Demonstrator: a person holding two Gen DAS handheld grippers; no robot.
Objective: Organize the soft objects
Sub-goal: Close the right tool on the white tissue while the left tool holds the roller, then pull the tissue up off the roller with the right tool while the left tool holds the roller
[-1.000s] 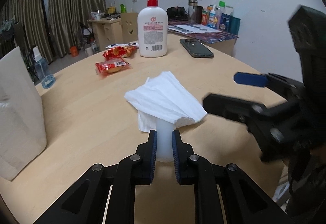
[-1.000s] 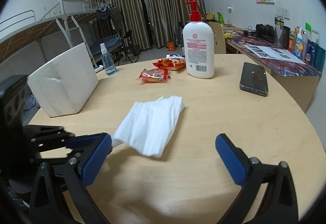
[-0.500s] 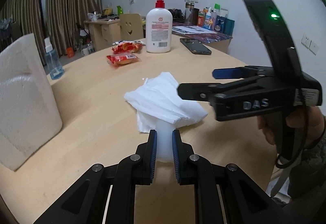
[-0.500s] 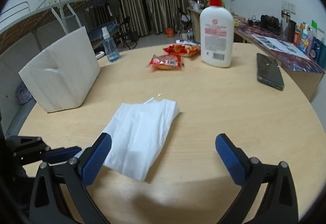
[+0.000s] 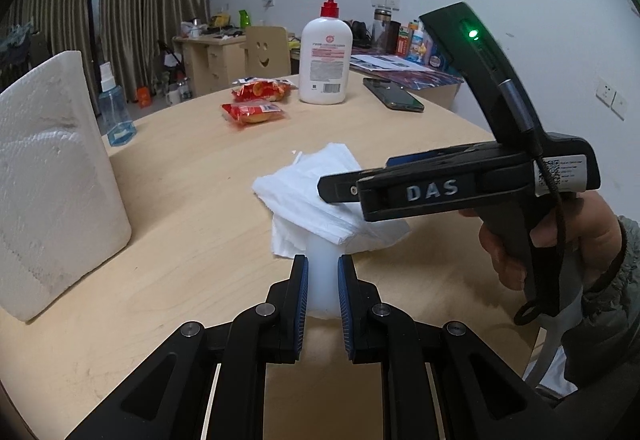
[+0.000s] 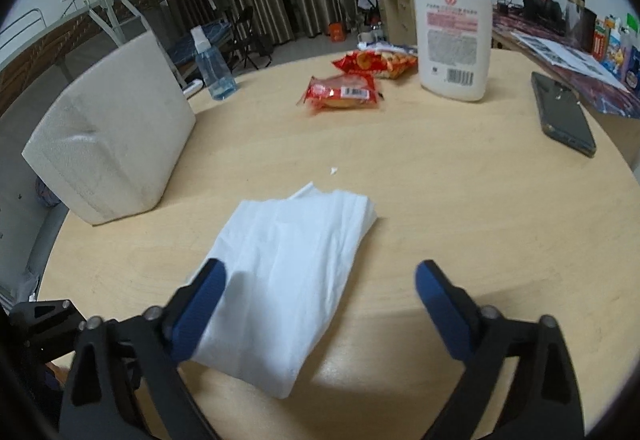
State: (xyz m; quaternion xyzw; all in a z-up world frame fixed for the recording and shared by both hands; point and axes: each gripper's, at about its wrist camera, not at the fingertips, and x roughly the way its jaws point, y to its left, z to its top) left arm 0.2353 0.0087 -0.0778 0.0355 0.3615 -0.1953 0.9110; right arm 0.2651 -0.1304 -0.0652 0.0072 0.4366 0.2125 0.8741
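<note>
A folded stack of white tissues point(image 6: 292, 264) lies on the round wooden table point(image 6: 460, 200). My left gripper point(image 5: 322, 272) is shut on the near corner of the tissues point(image 5: 320, 200), which bunch between its blue pads. My right gripper point(image 6: 320, 292) is open and empty. It hovers just above the near end of the tissues, its left finger over the tissue edge. In the left wrist view the right gripper point(image 5: 360, 176) comes in from the right, held in a hand, and hides part of the tissues.
A large white tissue pack point(image 6: 116, 144) stands at the left. Two red snack packets point(image 6: 344, 92), a white pump bottle point(image 6: 452, 28), a small blue spray bottle point(image 6: 212, 68) and a dark phone point(image 6: 564, 120) lie farther back. The table edge curves at the right.
My right gripper has moved forward and left over the tissues, still open. My left gripper has kept its hold on the tissue corner and barely moved.
</note>
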